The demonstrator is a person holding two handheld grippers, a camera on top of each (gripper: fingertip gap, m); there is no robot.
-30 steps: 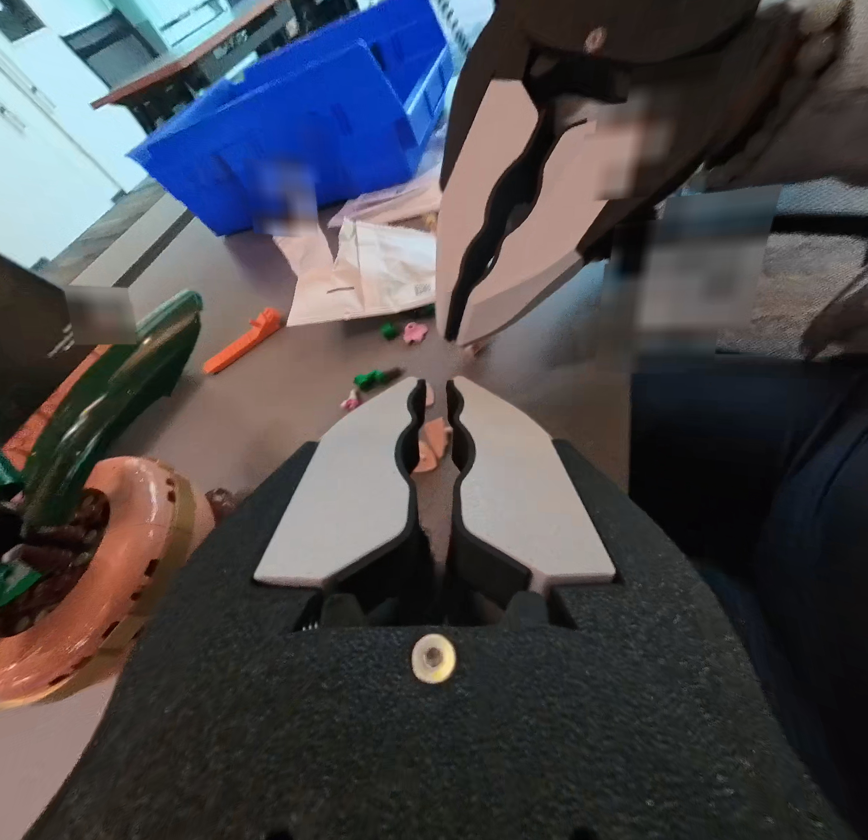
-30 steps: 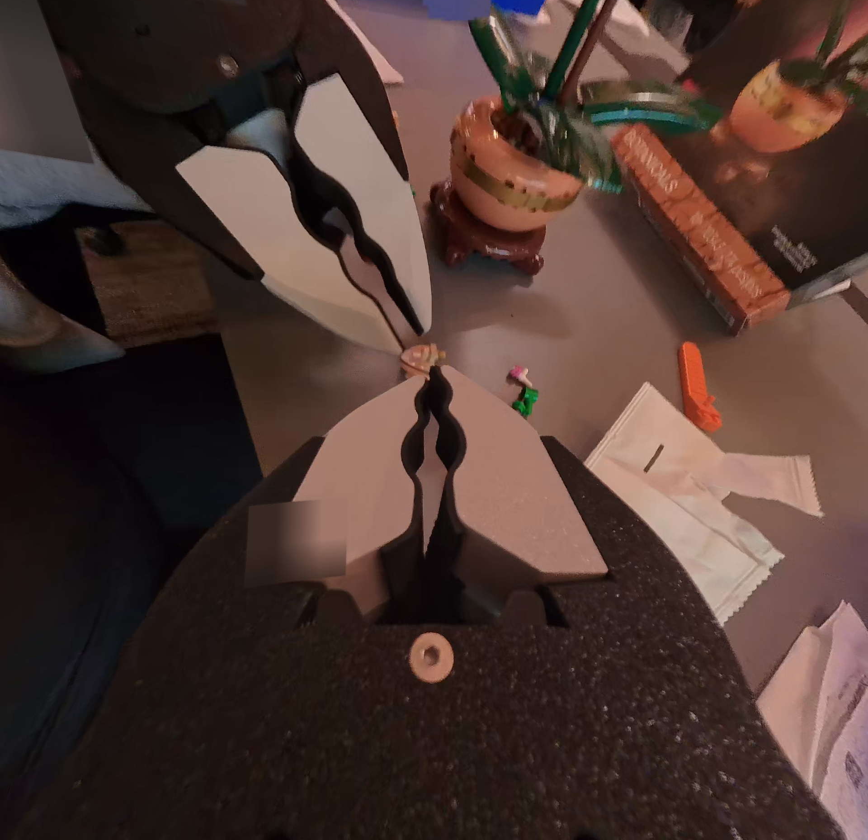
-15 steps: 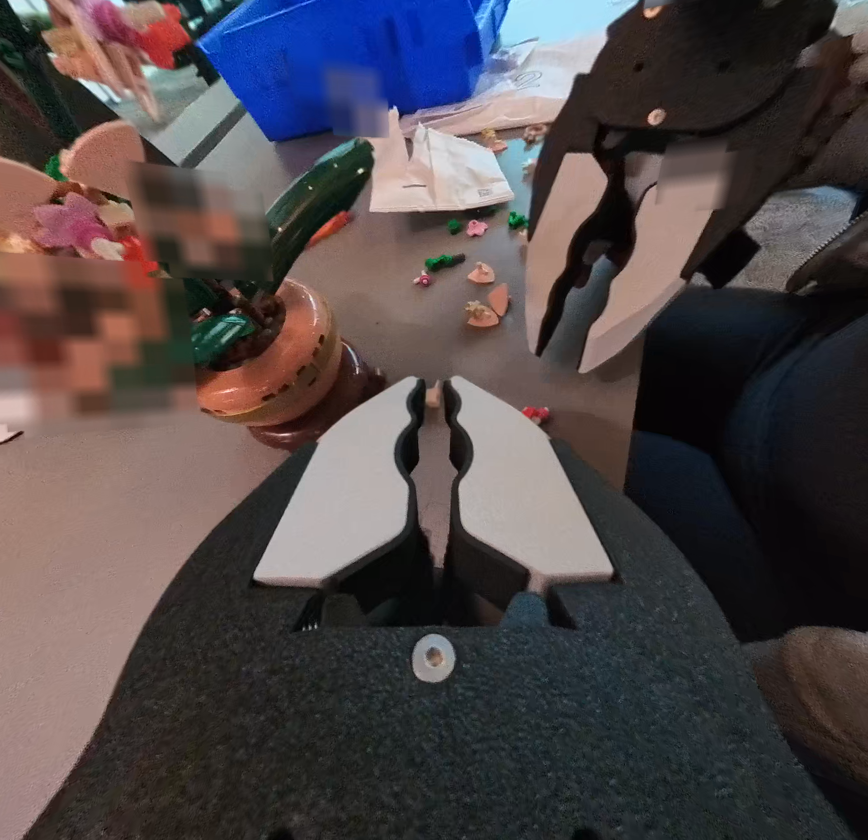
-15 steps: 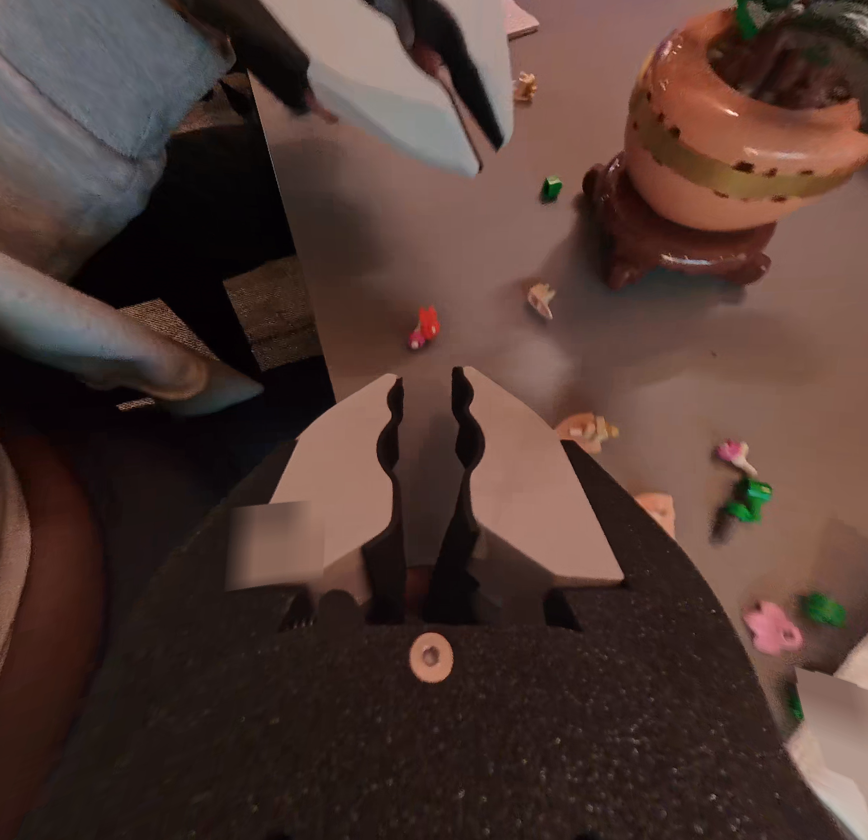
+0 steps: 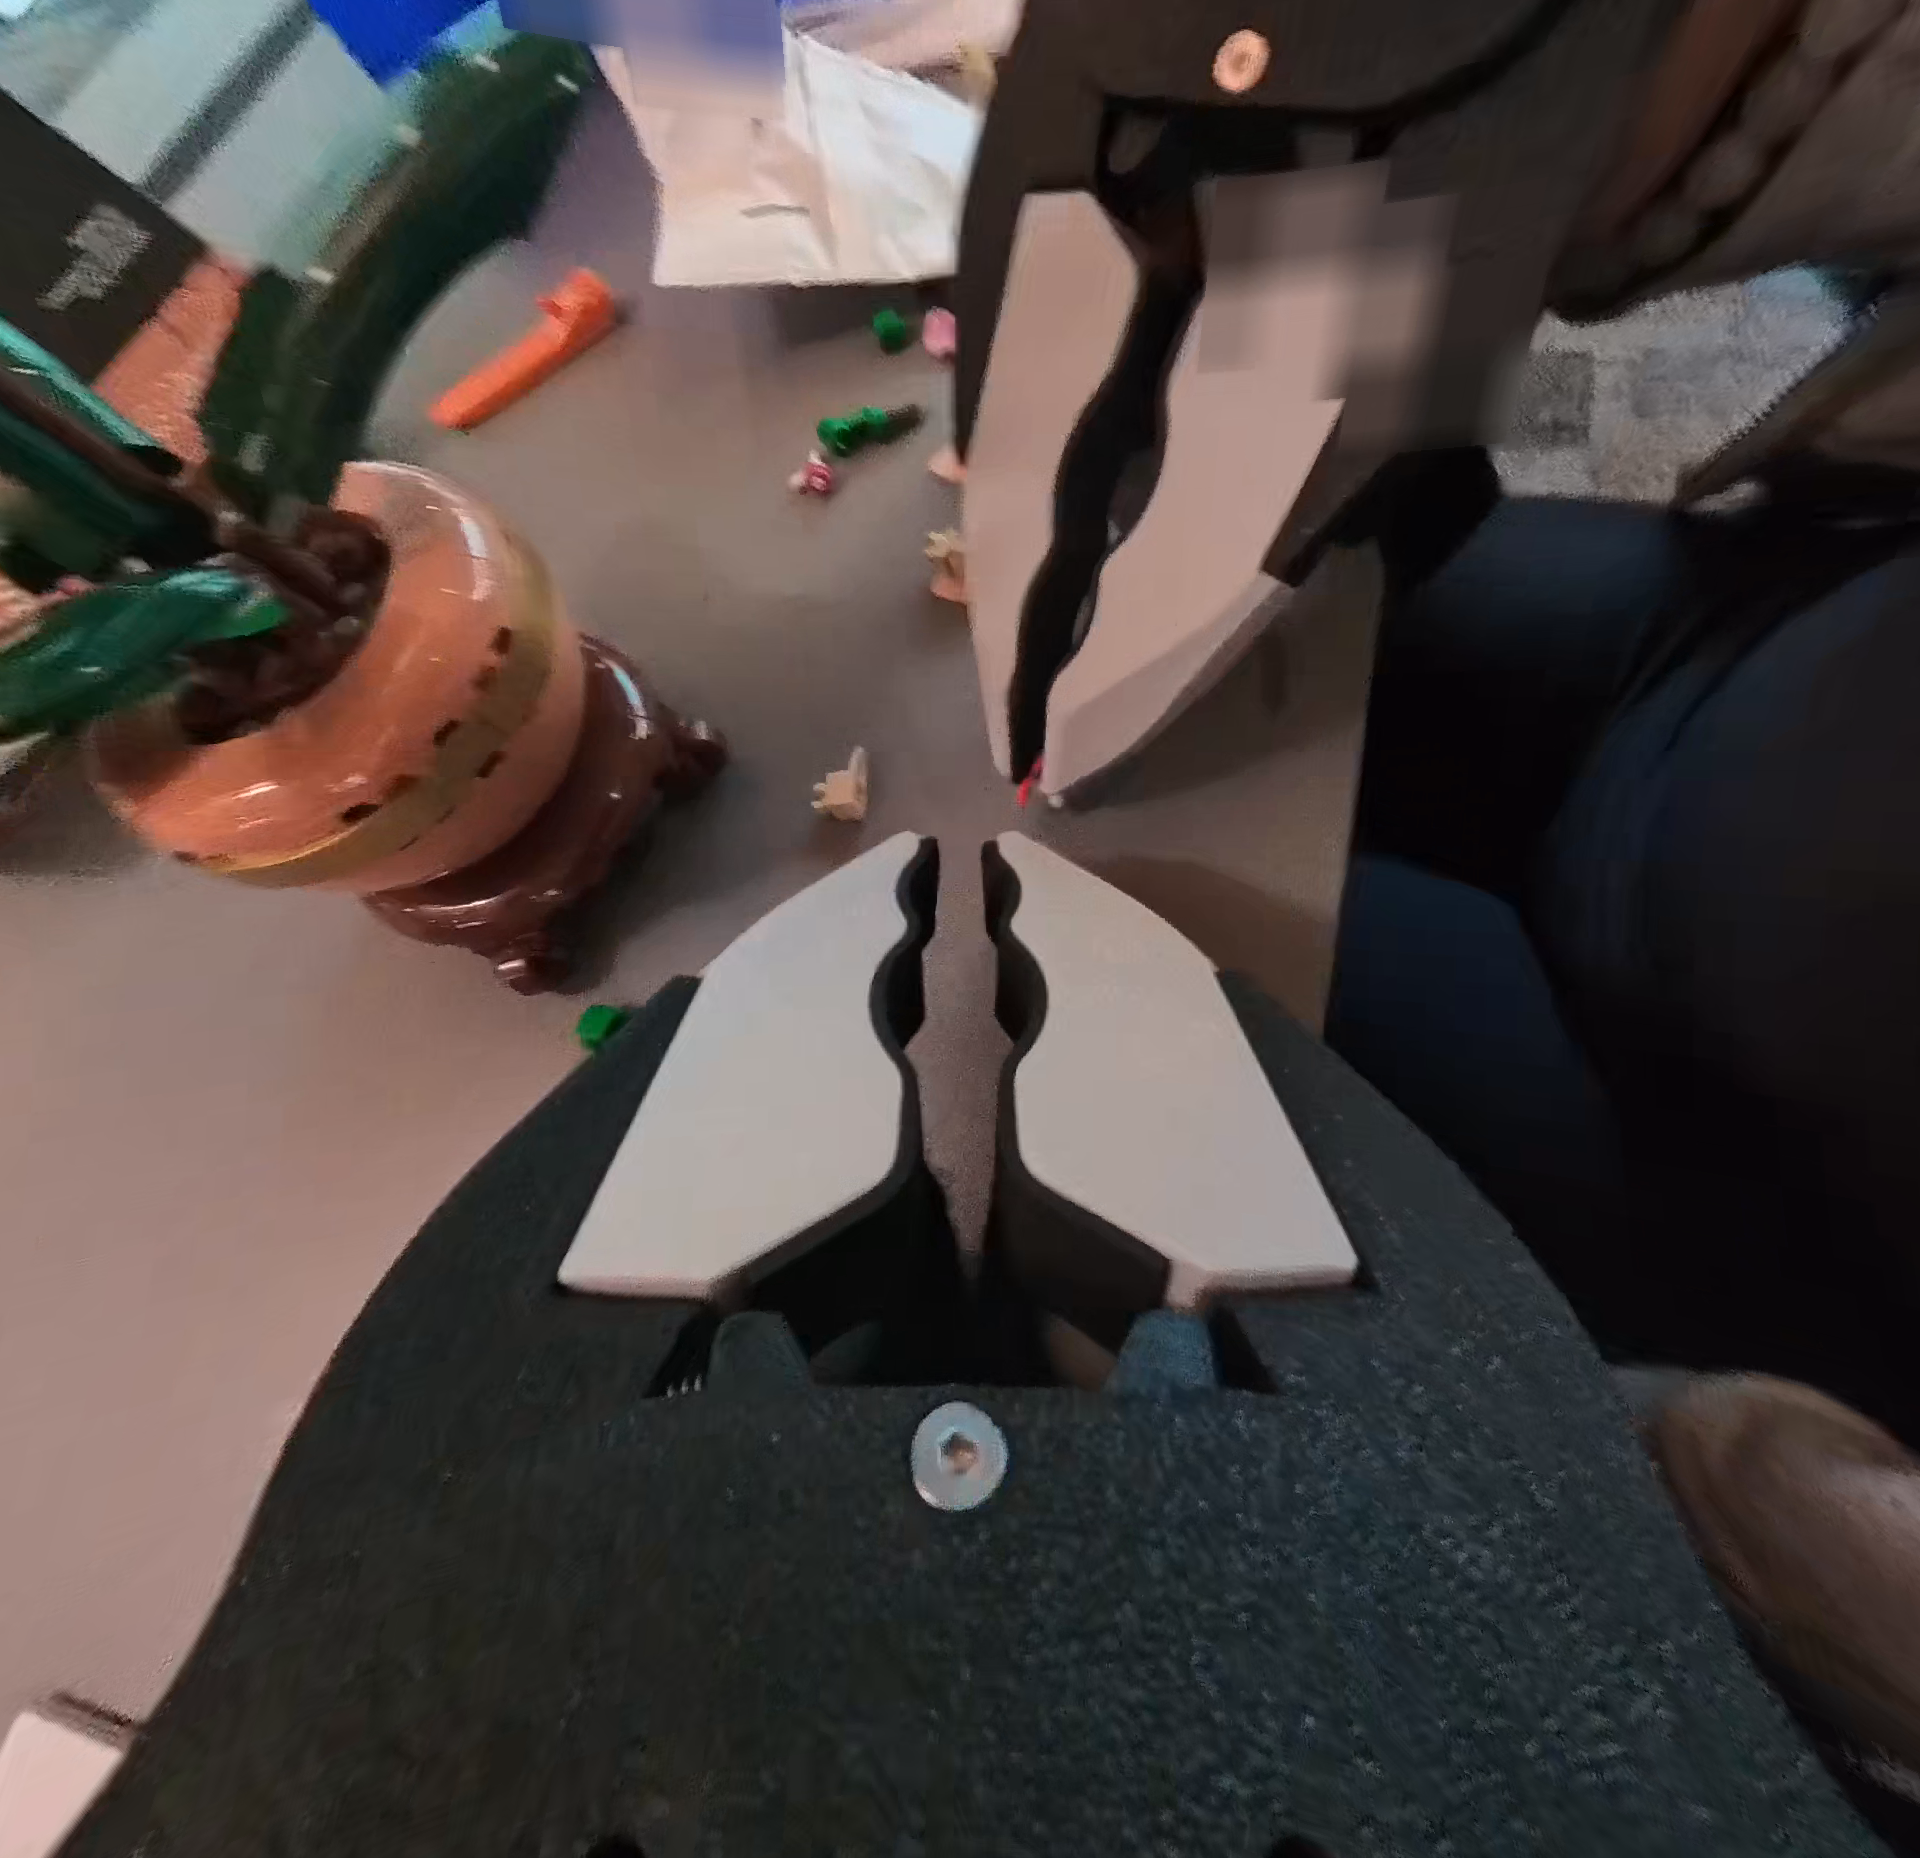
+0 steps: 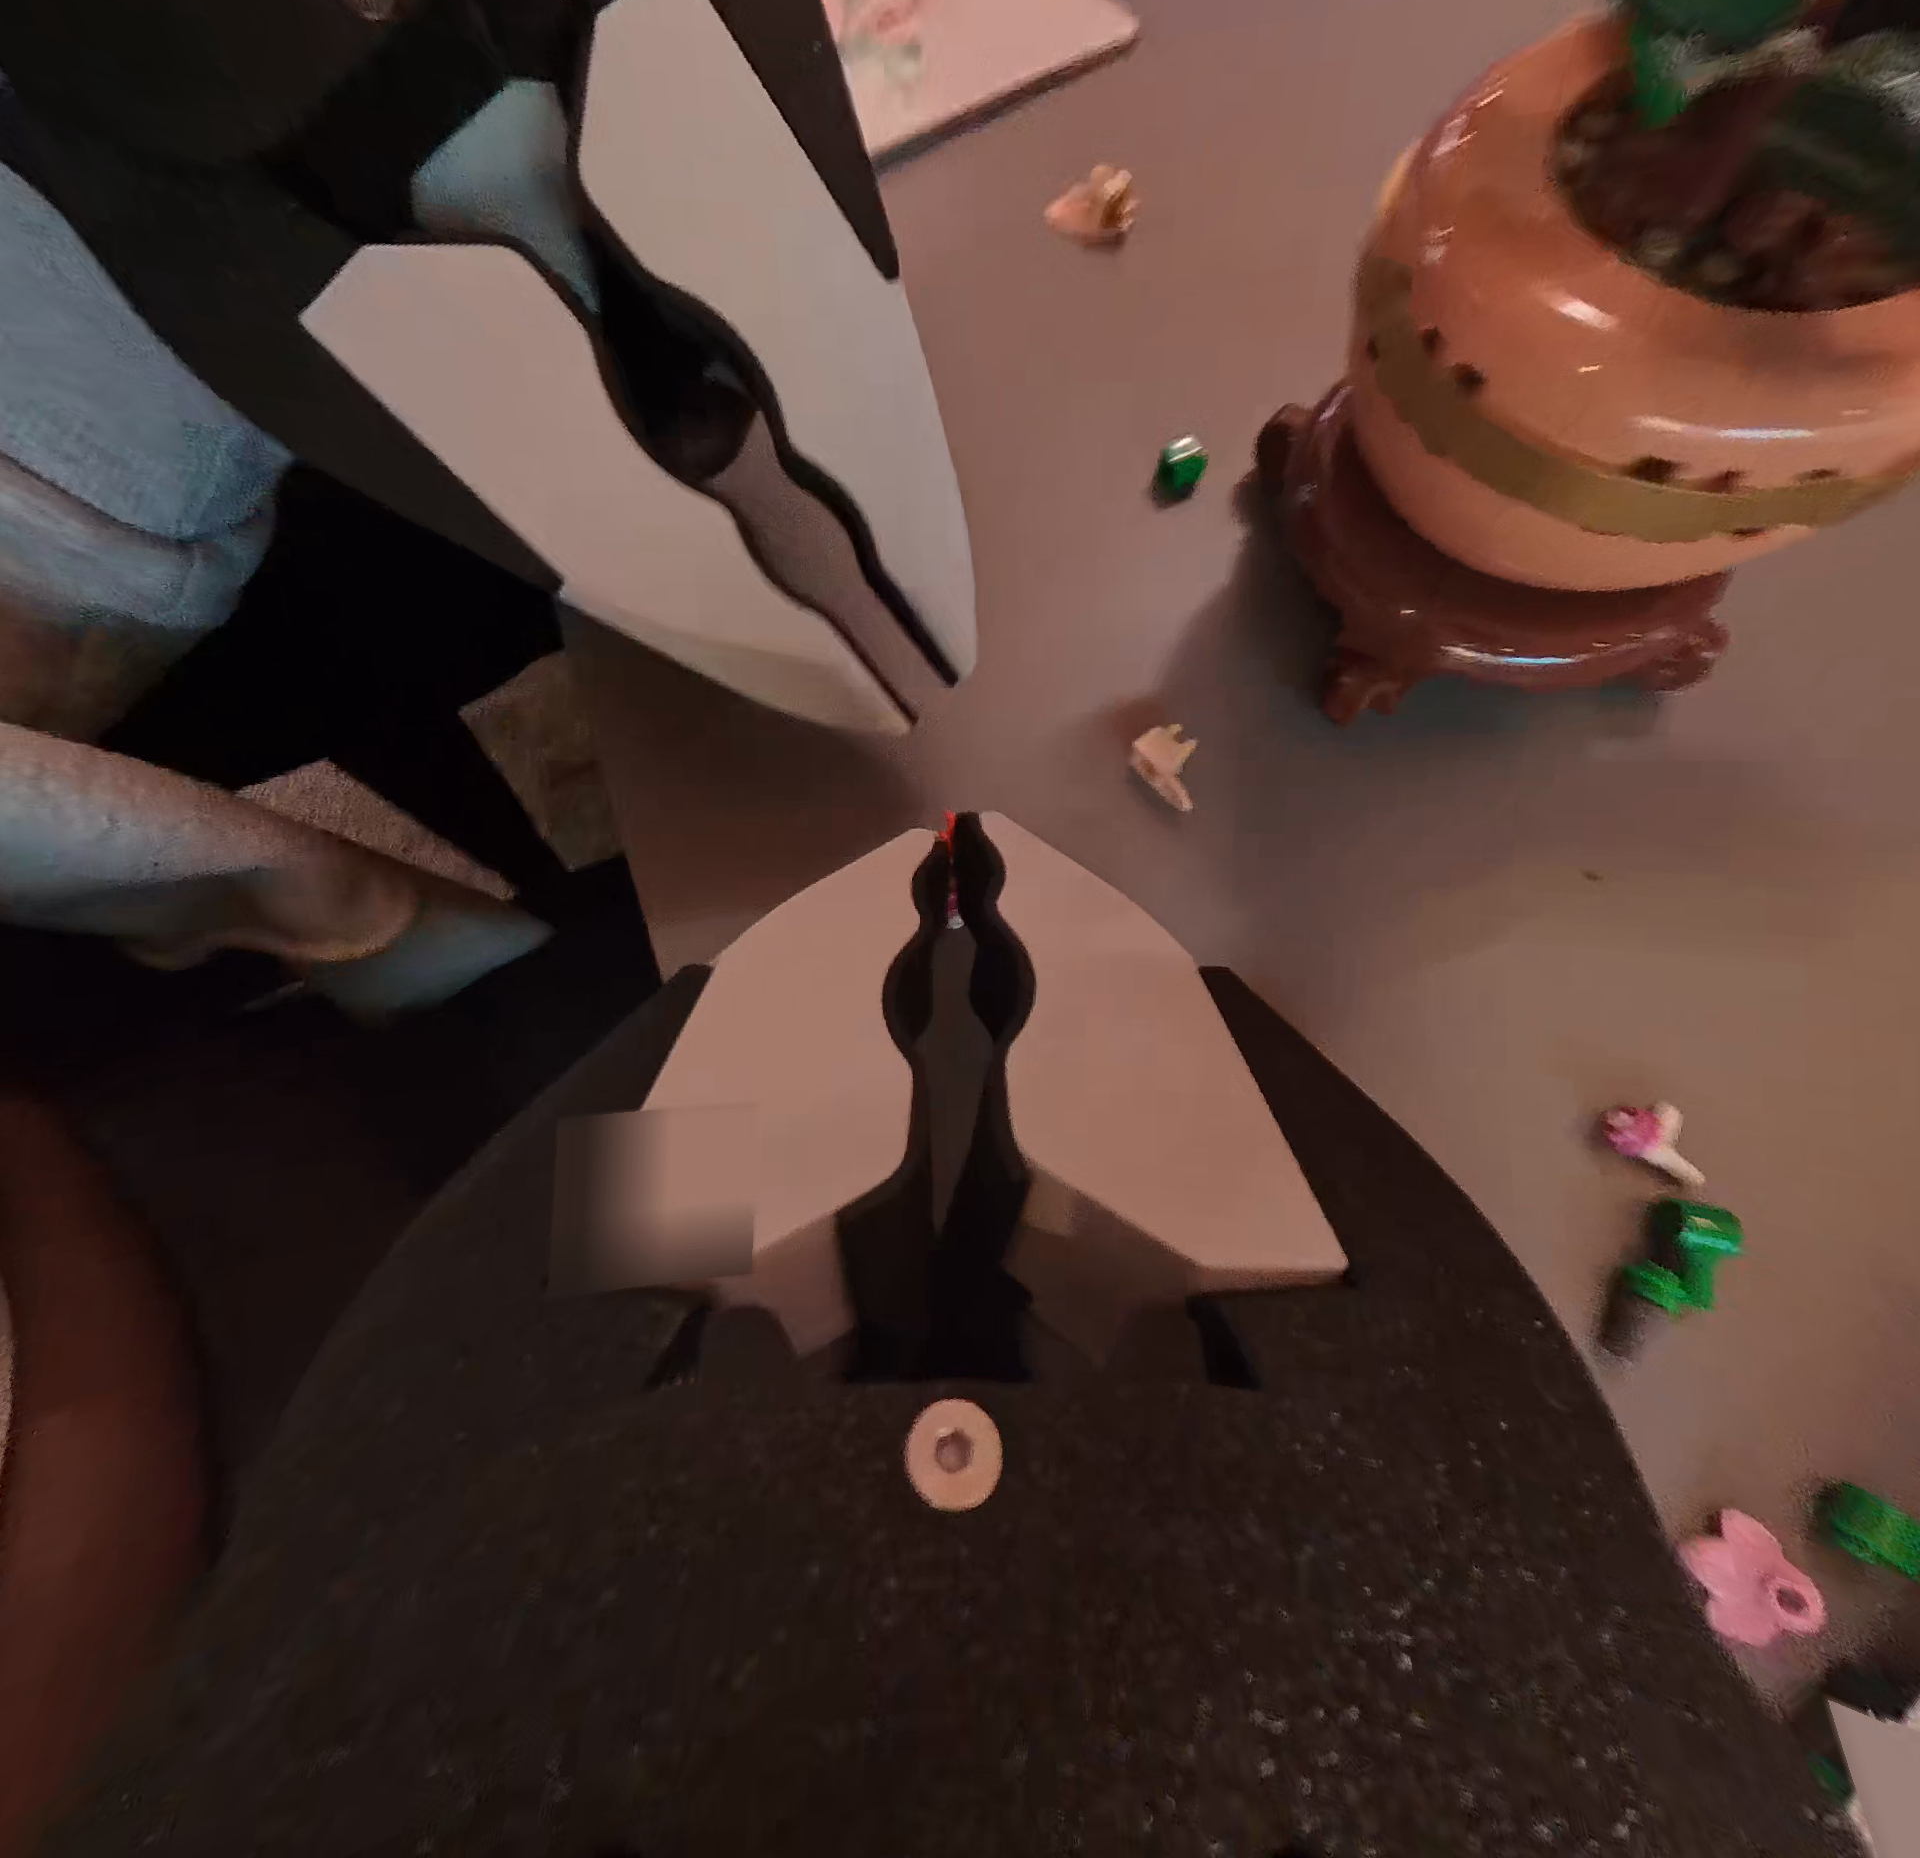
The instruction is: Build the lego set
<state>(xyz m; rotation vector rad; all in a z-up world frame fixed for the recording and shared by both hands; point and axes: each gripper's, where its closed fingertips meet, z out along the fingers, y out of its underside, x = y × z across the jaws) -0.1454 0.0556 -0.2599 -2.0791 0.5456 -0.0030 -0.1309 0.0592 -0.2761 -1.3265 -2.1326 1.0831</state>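
Observation:
My right gripper (image 6: pixel 961 821) is shut on a tiny red Lego piece (image 6: pixel 948 832) just above the grey table. The left wrist view shows it coming down from above (image 5: pixel 1029 780) with the red piece (image 5: pixel 1029 793) at its tips. My left gripper (image 5: pixel 958 847) has its jaws a little apart with nothing seen between them. Its tips (image 6: pixel 935 696) point at the right gripper's tips, a short way off. The built potted plant model (image 5: pixel 416 686) stands to the left, and also shows in the right wrist view (image 6: pixel 1558 374).
A tan piece (image 5: pixel 844 785) and a green piece (image 5: pixel 597 1024) lie near the pot. An orange brick separator (image 5: pixel 530 359), paper bags (image 5: pixel 821 198) and a blue bin (image 5: pixel 416 0) lie farther back. Pink (image 6: pixel 1751 1580) and green pieces (image 6: pixel 1683 1263) lie to the right. The table edge (image 5: pixel 1351 769) and a person's legs are close.
The right gripper has come down, closed and taken hold of the red piece from the table. The left gripper has moved in toward it, tips now nearly facing.

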